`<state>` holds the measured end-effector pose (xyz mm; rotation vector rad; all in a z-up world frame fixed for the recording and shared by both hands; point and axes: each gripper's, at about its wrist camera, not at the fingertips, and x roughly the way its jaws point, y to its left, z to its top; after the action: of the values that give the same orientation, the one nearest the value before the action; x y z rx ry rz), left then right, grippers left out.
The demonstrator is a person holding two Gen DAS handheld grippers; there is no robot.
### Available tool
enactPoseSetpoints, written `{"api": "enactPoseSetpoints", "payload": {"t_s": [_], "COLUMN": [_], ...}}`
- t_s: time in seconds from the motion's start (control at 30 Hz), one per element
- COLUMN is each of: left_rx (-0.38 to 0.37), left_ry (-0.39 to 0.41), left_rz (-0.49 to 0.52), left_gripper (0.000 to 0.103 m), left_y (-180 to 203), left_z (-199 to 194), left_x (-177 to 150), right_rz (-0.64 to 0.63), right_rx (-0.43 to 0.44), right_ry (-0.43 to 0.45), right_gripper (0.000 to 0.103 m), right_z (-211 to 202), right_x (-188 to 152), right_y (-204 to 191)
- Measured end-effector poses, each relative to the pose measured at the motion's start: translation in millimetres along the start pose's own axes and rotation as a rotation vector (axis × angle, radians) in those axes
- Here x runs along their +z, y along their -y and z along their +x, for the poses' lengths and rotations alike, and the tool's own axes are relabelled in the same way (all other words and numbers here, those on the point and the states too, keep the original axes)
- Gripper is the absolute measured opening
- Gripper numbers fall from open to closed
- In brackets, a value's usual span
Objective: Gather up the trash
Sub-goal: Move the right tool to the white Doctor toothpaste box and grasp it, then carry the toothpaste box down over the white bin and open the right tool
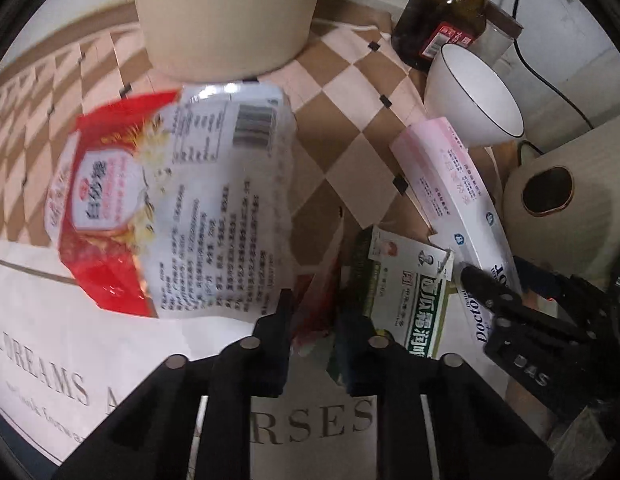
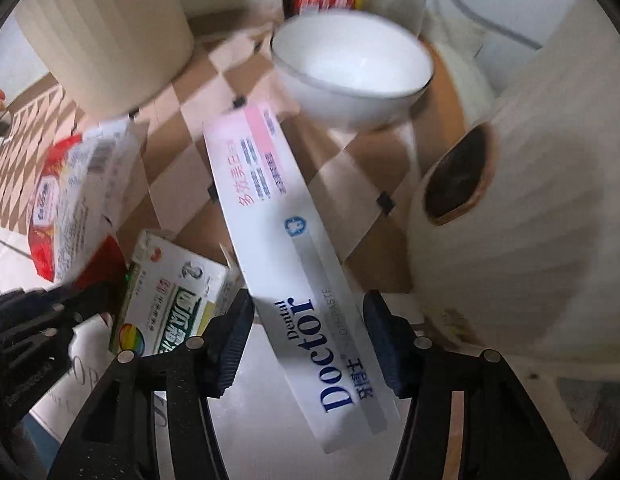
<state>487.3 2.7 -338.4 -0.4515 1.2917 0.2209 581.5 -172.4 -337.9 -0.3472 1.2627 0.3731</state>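
Observation:
A red and white plastic food bag [image 1: 170,200] hangs just past my left gripper [image 1: 316,304], its lower edge against the left finger. The left jaws stand apart with a gap between them, over a white paper bag [image 1: 110,360] that holds a green and white medicine box [image 1: 414,296]. My right gripper [image 2: 308,304] is open around a long white toothpaste box [image 2: 286,248] marked "Dental Doctor", the pads a little clear of its sides. The box also shows in the left wrist view [image 1: 458,196]. The food bag [image 2: 74,200] and medicine box [image 2: 170,300] show in the right wrist view.
A white bowl [image 2: 350,68] and a dark glass bottle [image 1: 442,12] stand at the back on the checkered cloth [image 1: 342,120]. A cream ribbed bin [image 1: 230,12] stands behind. A cream ribbed container with a dark round opening [image 2: 458,176] is close on the right.

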Motion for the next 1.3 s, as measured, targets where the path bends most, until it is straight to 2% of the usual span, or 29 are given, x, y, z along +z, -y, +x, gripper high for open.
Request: {"api": "enactPoseSetpoints", "payload": {"t_s": [0.17, 0.4, 0.63, 0.77, 0.9, 1.03, 1.13, 1.3], "left_rx": [0.088, 0.165, 0.2, 0.182, 0.151, 0.107, 0.083, 0.021], "left_ry": [0.091, 0.23, 0.315, 0.329, 0.286, 0.174, 0.058, -0.153], "left_rz": [0.012, 0.0, -0.003, 0.009, 0.02, 0.016, -0.001, -0.094], "left_gripper": [0.013, 0.013, 0.012, 0.012, 0.012, 0.012, 0.012, 0.012], "left_y": [-2, -29, -65, -89, -113, -141, -162, -199], "left_z": [-32, -100, -141, -161, -164, -150, -121, -32], "left_x": [-9, -40, -93, -148, -206, -274, -316, -359], "right_rz": [0.021, 0.095, 0.15, 0.169, 0.186, 0.224, 0.24, 0.266], "right_rx": [0.012, 0.064, 0.095, 0.124, 0.159, 0.211, 0.24, 0.257], "right_ry": [0.033, 0.127, 0.239, 0.264, 0.252, 0.176, 0.082, -0.095], "right_gripper": [0.057, 0.052, 0.051, 0.051, 0.051, 0.051, 0.051, 0.051], "right_z": [-3, -47, -113, -145, -171, -168, -146, -64], "right_x": [-4, -32, -101, -164, -249, -332, -387, -456], "right_y": [0, -9, -43, -78, -112, -145, -166, -190]}}
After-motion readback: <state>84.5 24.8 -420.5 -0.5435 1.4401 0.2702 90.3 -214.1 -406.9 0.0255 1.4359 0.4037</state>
